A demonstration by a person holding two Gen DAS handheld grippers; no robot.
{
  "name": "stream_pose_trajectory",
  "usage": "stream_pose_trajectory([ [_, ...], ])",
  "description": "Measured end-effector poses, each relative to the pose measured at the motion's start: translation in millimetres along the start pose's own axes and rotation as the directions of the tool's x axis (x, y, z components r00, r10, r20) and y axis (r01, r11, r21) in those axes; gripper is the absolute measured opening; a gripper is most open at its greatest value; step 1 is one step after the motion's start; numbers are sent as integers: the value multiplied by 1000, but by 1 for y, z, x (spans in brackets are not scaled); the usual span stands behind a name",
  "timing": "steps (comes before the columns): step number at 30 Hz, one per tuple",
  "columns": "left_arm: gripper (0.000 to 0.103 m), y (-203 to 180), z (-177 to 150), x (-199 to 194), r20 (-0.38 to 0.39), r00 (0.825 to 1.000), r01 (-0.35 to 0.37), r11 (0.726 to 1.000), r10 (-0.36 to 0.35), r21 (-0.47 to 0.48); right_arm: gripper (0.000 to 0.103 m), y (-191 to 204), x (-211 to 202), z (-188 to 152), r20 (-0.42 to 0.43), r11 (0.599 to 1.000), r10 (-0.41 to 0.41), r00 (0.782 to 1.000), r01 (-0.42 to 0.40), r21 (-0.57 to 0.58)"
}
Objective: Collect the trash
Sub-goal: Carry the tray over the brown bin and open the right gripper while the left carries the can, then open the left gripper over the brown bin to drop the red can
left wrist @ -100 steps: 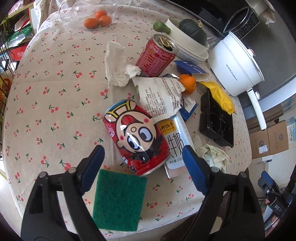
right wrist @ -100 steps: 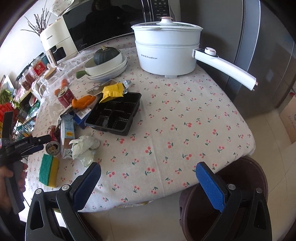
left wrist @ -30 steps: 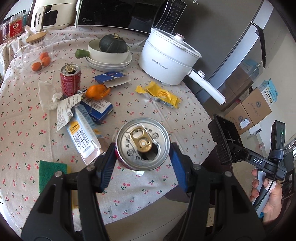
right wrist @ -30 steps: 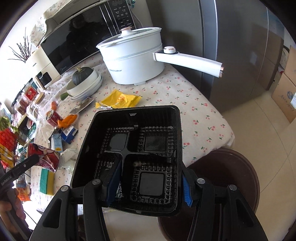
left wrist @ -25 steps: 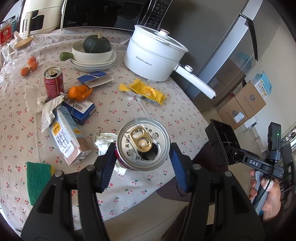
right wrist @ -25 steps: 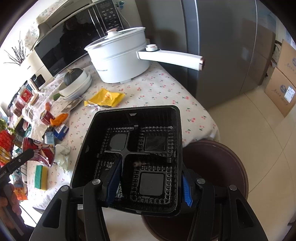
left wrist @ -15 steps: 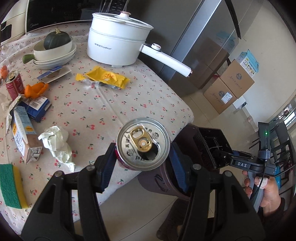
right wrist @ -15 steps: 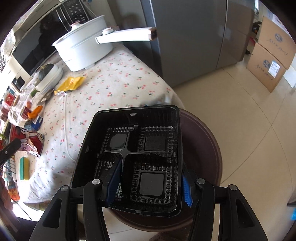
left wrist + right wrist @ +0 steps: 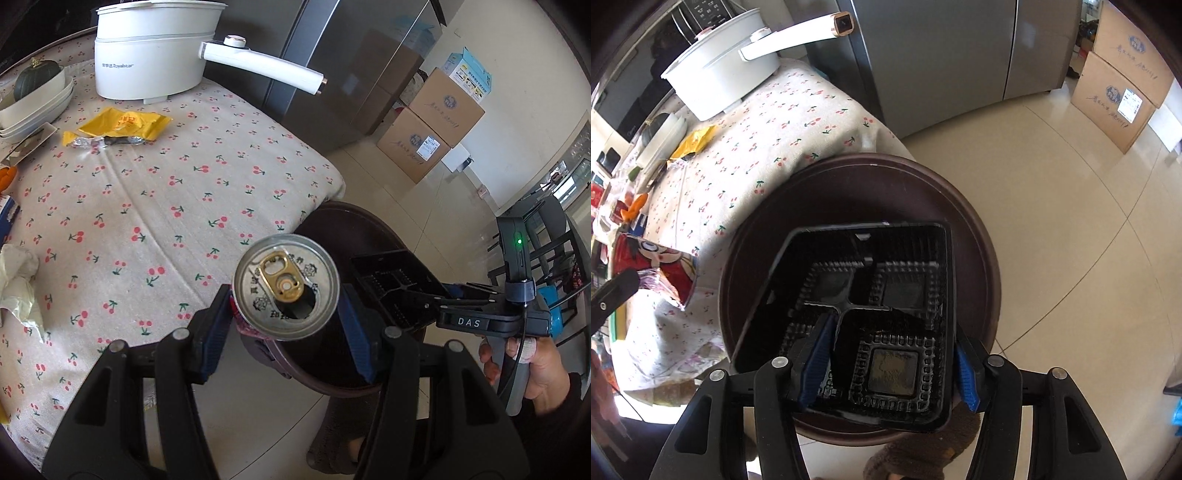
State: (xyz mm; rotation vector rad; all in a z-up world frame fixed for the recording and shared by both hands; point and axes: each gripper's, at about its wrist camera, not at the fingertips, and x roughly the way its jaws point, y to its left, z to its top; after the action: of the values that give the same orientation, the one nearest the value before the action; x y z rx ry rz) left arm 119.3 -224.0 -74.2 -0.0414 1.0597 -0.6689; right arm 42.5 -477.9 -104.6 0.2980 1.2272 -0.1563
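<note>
We hold the left gripper (image 9: 286, 319) clamped on a drink can (image 9: 285, 287), its blue pads pressing the can's sides. The can's silver top with the gold pull tab faces the left wrist camera, and from the right wrist view its red cartoon print (image 9: 655, 267) shows at the left, over the table's edge. The can hangs just off the near right corner of the table (image 9: 147, 206), beside the rim of the dark brown bin (image 9: 982, 258) that stands on the floor against that corner.

Our right gripper (image 9: 890, 363) points down over the bin's mouth and its jaws are opening. The black compartment tray (image 9: 886, 314) is between them: the left pad sits inside the tray by a divider and the right pad stands just outside the tray's right wall, with a sliver of gap showing there. The tray tilts over the bin opening, its far edge lower inside the rim.

On the table, a yellow wrapper (image 9: 122, 123) lies toward the far edge near the white electric pot (image 9: 151, 55), and crumpled paper (image 9: 18, 284) sits at the left edge. A hand (image 9: 532, 365) grips the right gripper's handle.
</note>
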Motion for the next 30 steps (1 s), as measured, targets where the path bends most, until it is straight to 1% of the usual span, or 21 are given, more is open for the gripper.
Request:
stream_pose_trajectory([
  [2,59,-3,-1,4,-8,1000,4,1000,-4,9,80,0,-4,-1,12,1000,4,1000,-4,-7],
  [5,59,-7,-2,10,-22,1000,7,1000,-6,28,80,-2,-6,0,12,1000,-13,1000,13,-10],
  [9,59,-14,-4,17,-42,999,19,998,-17,53,80,-8,-6,0,-2,1000,-6,1000,7,13],
  [16,59,-26,-8,35,-84,996,38,995,-31,88,82,-25,-20,-3,27,998,-47,999,46,42],
  [18,59,-30,-7,40,-85,995,56,994,-48,96,82,-29,-23,-3,33,997,-50,998,48,53],
  [19,60,-31,-6,41,-83,995,70,993,-62,98,82,-31,-24,-3,35,997,-50,998,47,58],
  [20,68,-31,-5,42,-75,995,65,993,-58,98,82,-33,-25,-3,38,997,-49,998,46,63],
  [21,74,-31,-3,41,-61,997,45,994,-39,97,82,-35,-27,-3,42,997,-48,998,45,67],
  [22,86,-31,-2,38,-43,999,30,995,-26,98,82,-36,-28,-3,45,996,-48,998,45,71],
  [23,87,-31,-1,35,-26,999,20,995,-18,100,82,-39,-29,-3,48,996,-47,998,43,75],
  [27,87,-22,2,24,-13,1000,-13,996,14,89,83,-41,-33,-1,56,995,-46,997,41,88],
  [30,87,-13,2,12,5,998,-63,994,63,94,83,-36,-36,2,68,996,-50,996,44,81],
])
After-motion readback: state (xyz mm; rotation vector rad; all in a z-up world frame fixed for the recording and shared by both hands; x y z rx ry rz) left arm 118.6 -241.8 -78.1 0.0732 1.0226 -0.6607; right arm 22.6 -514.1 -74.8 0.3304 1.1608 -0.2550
